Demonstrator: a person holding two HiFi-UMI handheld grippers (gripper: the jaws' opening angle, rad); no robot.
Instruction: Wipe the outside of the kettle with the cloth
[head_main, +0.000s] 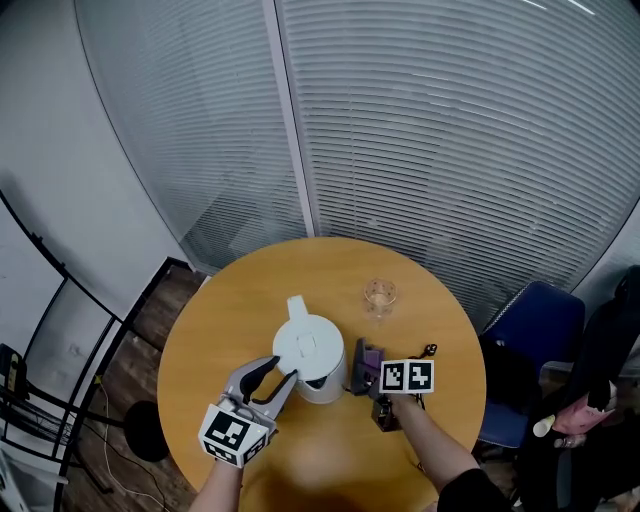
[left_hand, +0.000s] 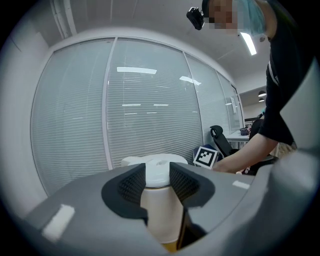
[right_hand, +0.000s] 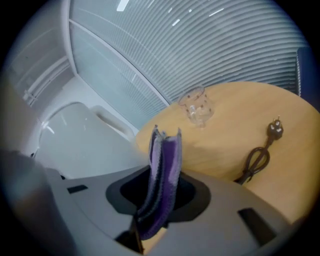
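The white electric kettle (head_main: 310, 352) stands upright near the middle of the round wooden table (head_main: 210, 330), spout pointing away from the person. The left gripper (head_main: 280, 372) comes in from the near-left, and in its own view the jaws stand wide with a pale upright part of the kettle (left_hand: 160, 212) filling the gap between them. That looks like the handle, and the ribbed pads seem to press on both of its sides. So that's the anchor.

On the other side, the right gripper (head_main: 368, 372) pinches the folded purple cloth (right_hand: 164, 165), which sticks up between its closed jaws. It sits just beside the kettle's right wall (right_hand: 80, 142). Whether the cloth is touching the wall, I can't tell.

On handling, the kettle's shell looks smooth, hard and glossy, so it is probably slippery under a pad. Nothing shows how full it is, so treat it as possibly heavy and able to tip. The handle is the sensible place to hold it, and a push on the wall needs that brace. The cloth is soft and limp and flops over beyond the jaws, so a grip close to the fold gives the firmest wiping edge.

A fragile-looking drinking glass (head_main: 380, 295) stands well behind the kettle. A coiled power cord (right_hand: 257, 157) lies to the right, near enough to snag.
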